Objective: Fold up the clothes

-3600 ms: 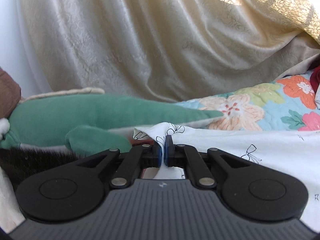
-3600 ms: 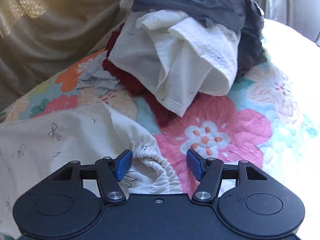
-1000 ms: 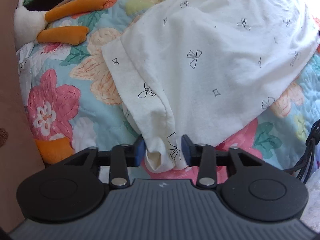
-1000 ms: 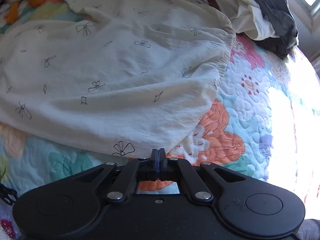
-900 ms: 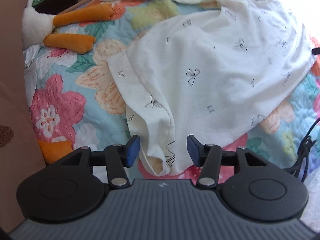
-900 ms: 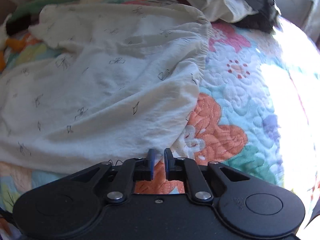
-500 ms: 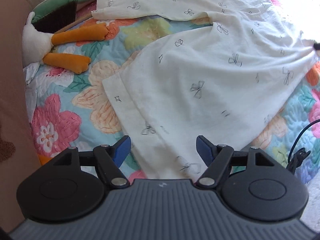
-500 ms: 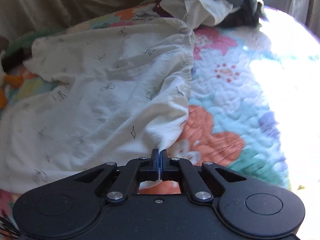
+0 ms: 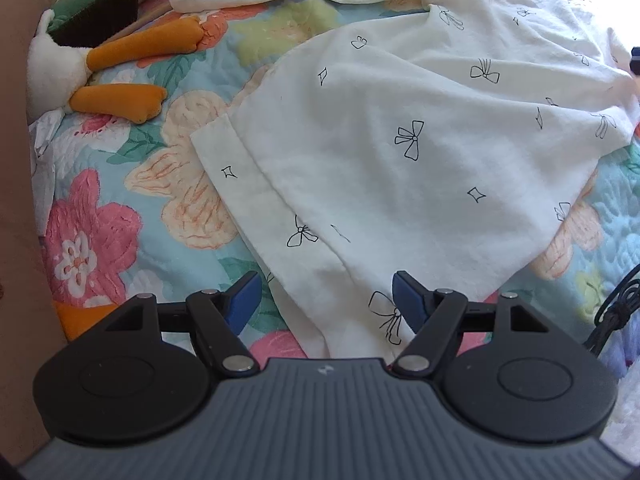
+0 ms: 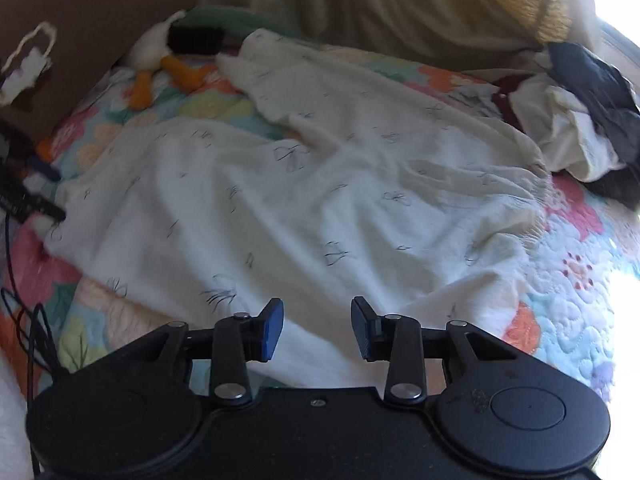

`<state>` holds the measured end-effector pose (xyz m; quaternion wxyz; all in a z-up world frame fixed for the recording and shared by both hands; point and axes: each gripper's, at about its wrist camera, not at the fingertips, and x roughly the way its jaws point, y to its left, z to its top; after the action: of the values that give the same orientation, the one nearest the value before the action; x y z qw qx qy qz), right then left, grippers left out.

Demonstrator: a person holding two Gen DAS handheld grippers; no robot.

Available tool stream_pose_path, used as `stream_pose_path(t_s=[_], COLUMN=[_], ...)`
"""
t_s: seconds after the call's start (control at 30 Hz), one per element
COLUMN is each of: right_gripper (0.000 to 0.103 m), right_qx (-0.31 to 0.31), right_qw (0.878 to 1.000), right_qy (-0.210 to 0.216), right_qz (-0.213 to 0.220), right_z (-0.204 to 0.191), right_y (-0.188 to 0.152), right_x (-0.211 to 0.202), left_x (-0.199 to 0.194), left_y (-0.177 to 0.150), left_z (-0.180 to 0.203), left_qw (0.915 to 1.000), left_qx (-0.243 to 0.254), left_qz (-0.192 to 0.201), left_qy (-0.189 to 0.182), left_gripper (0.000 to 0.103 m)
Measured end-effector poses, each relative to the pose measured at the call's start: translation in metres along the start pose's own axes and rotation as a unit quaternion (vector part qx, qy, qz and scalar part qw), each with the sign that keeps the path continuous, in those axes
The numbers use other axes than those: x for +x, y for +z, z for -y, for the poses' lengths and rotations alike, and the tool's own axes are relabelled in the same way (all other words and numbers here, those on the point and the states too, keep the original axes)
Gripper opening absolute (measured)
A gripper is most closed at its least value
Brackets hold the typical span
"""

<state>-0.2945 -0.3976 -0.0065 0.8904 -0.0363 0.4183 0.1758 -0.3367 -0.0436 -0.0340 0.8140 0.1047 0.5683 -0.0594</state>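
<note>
Floral quilt bedding in the left view: left gripper spread wide, empty, a hemmed leg end of the cream bow-print pants lying flat between and ahead of its tips, plush duck far ahead-left; thin soft cotton, light and limp, will sag and wrinkle, so best pinched at the hem corners. Right view: same quilt, curtain behind, right gripper wide and empty just over the pants' near edge, gathered elastic waist ahead-right, clothes pile far ahead-right.
</note>
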Motion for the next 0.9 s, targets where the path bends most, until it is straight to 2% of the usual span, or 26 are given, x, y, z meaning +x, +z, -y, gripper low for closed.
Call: stream_pose_path(t_s=[0.03,0.1,0.17,0.2,0.23,0.33,0.43,0.47,0.5,0.53,0.6,0.67,0.7,0.73,0.77,0.83,0.87,0.9], right_gripper=[0.041,0.043,0.054,0.054,0.055,0.055,0.056,0.042,0.02,0.005,0.005,0.005,0.005,0.008,0.012,0.014,0.023,0.03], right_qx=[0.058,0.173,0.299,0.346,0.377,0.46,0.476,0.45,0.404,0.354,0.233,0.094,0.024,-0.042,-0.042,-0.006,0.055,0.124], right_qw=[0.998,0.983,0.95,0.933,0.921,0.886,0.876,0.89,0.912,0.933,0.972,0.995,0.998,0.996,0.995,0.995,0.996,0.991], right_qy=[-0.016,-0.047,-0.082,-0.099,-0.098,-0.012,0.039,0.041,0.046,0.053,0.018,-0.028,-0.055,-0.076,-0.081,-0.083,-0.059,-0.037], right_qz=[0.016,0.043,0.037,0.014,-0.008,-0.055,-0.068,-0.061,-0.053,-0.046,-0.032,-0.027,-0.031,-0.037,-0.042,-0.049,-0.036,-0.022], right_z=[0.02,0.059,0.098,0.112,0.121,0.131,0.121,0.114,0.105,0.094,0.064,0.031,0.014,0.0,-0.001,0.003,0.02,0.037], right_y=[0.001,0.002,-0.009,-0.017,-0.025,-0.048,-0.047,-0.04,-0.03,-0.018,0.002,0.012,0.011,0.009,0.011,0.017,0.019,0.017], right_x=[-0.005,-0.015,-0.019,-0.015,-0.008,0.018,0.038,0.039,0.039,0.038,0.033,0.033,0.035,0.039,0.039,0.04,0.031,0.024], left_x=[0.0,-0.002,-0.004,-0.004,-0.003,0.005,0.02,0.022,0.023,0.022,0.021,0.02,0.02,0.021,0.021,0.022,0.023,0.024], left_y=[-0.001,-0.004,-0.005,-0.005,-0.006,-0.008,-0.009,-0.01,-0.01,-0.01,-0.009,-0.008,-0.008,-0.008,-0.008,-0.009,-0.009,-0.009], left_z=[-0.001,-0.001,0.001,0.003,0.007,0.019,0.014,0.012,0.01,0.009,0.011,0.01,0.009,0.008,0.007,0.006,0.007,0.008], left_qw=[1.0,0.9997,0.9988,0.9981,0.9974,0.9966,0.9975,0.9975,0.9975,0.9979,0.9984,0.9986,0.9987,0.9989,0.9989,0.9988,0.9986,0.9983], left_qx=[0.0,0.001,0.009,0.018,0.031,0.061,0.034,0.028,0.022,0.025,0.04,0.047,0.047,0.042,0.042,0.041,0.048,0.054], left_qz=[0.002,0.005,0.008,0.01,0.011,0.004,-0.021,-0.022,-0.023,-0.022,-0.02,-0.016,-0.015,-0.016,-0.017,-0.019,-0.019,-0.018], left_qy=[-0.006,-0.024,-0.048,-0.057,-0.064,-0.055,-0.058,-0.061,-0.063,-0.055,-0.035,-0.02,-0.015,-0.015,-0.016,-0.017,-0.013,-0.009], left_gripper=[0.072,0.072,0.072,0.072,0.072,0.072,0.072,0.072,0.07,0.065,0.062,0.062,0.062,0.062,0.062,0.067,0.069,0.076])
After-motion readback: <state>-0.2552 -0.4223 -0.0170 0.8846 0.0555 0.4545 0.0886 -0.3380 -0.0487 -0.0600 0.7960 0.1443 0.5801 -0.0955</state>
